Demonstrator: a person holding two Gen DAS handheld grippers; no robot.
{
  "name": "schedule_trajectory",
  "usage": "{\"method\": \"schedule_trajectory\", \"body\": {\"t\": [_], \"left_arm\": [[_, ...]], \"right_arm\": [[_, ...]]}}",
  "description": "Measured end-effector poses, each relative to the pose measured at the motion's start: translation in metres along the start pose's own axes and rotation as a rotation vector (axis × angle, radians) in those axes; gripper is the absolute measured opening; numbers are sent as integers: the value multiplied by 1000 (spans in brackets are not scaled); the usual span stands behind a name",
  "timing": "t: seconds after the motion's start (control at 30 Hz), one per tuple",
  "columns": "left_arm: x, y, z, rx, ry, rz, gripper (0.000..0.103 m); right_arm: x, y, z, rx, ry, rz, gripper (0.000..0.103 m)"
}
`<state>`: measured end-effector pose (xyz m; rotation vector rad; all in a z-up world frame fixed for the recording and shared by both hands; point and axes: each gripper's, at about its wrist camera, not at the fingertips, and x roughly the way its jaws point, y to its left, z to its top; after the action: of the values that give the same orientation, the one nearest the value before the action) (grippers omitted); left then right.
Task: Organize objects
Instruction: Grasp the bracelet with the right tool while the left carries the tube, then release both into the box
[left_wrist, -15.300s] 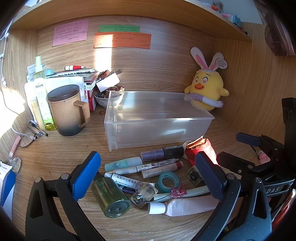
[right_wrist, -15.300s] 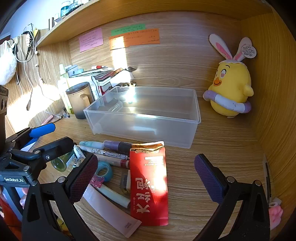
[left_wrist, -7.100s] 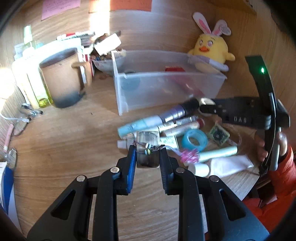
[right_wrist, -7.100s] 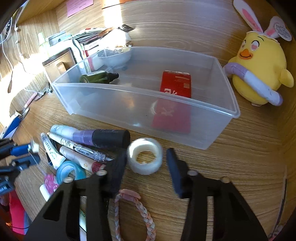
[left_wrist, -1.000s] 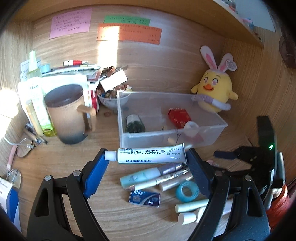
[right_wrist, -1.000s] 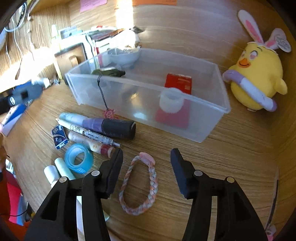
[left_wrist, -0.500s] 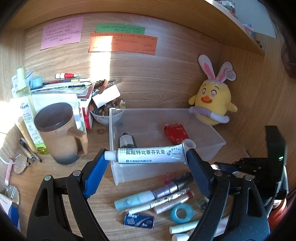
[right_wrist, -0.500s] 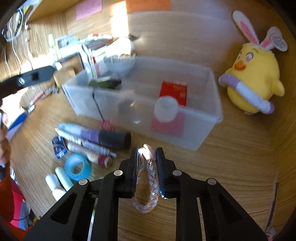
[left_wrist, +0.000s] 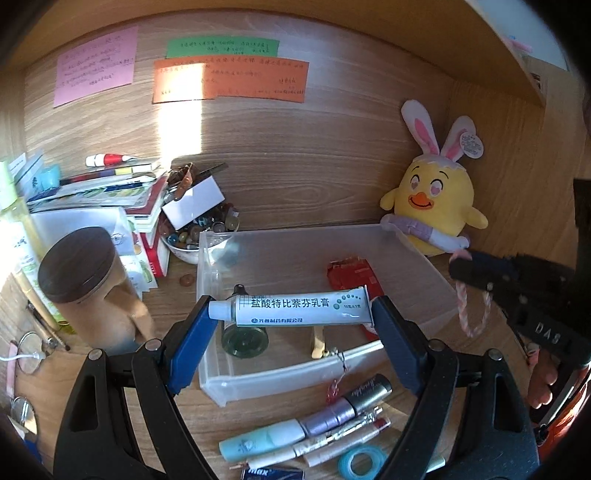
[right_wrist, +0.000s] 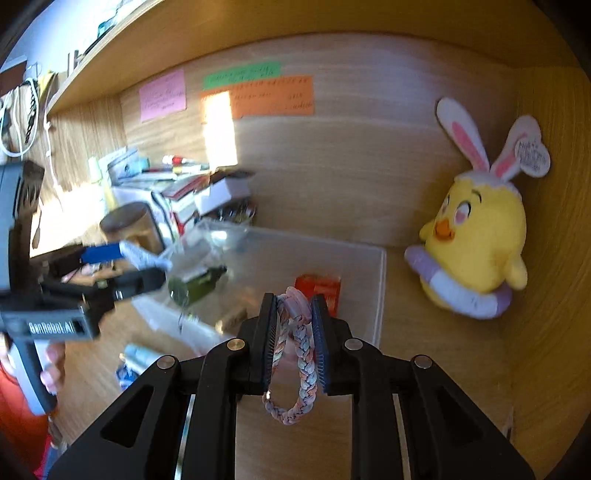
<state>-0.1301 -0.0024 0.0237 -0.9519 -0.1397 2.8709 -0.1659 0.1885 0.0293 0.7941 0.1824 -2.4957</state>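
Observation:
My left gripper (left_wrist: 291, 314) is shut on a white ointment tube (left_wrist: 295, 306), held crosswise above the near-left part of the clear plastic bin (left_wrist: 413, 258). The bin holds a green bottle (left_wrist: 243, 339), a red packet (left_wrist: 352, 273) and other small items. My right gripper (right_wrist: 293, 314) is shut on a braided pink bracelet (right_wrist: 299, 369), which hangs from the jaws over the bin's right end (right_wrist: 380, 295). The right gripper with the bracelet (left_wrist: 476, 306) also shows in the left wrist view at the right.
Pens, tubes and a blue tape roll (left_wrist: 360, 461) lie on the desk in front of the bin. A brown mug (left_wrist: 88, 288), books and a bowl (left_wrist: 192, 240) stand at the left. A yellow plush chick (left_wrist: 436, 206) sits at the back right corner.
My right gripper has lifted the bracelet off the desk and carried it over the bin. My left gripper has carried the ointment tube forward, closer over the bin.

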Motion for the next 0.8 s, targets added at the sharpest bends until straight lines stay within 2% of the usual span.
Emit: {"method": "schedule_trajectory", "body": {"t": [0.13,0.33,0.6,0.8], "left_arm": [[13,0,7,-4,21,-2,85],[35,3,12,-12,52,13,85],[57,9,5,-1,88,52,85],[62,9,2,27,93,66,85]], "right_arm": [[9,-5,14,7,-9,-5,17],[35,-9,24,18,28,4,17],[72,-10,14,42,111,44,17],[96,1,4,11,169,48,17]]}}
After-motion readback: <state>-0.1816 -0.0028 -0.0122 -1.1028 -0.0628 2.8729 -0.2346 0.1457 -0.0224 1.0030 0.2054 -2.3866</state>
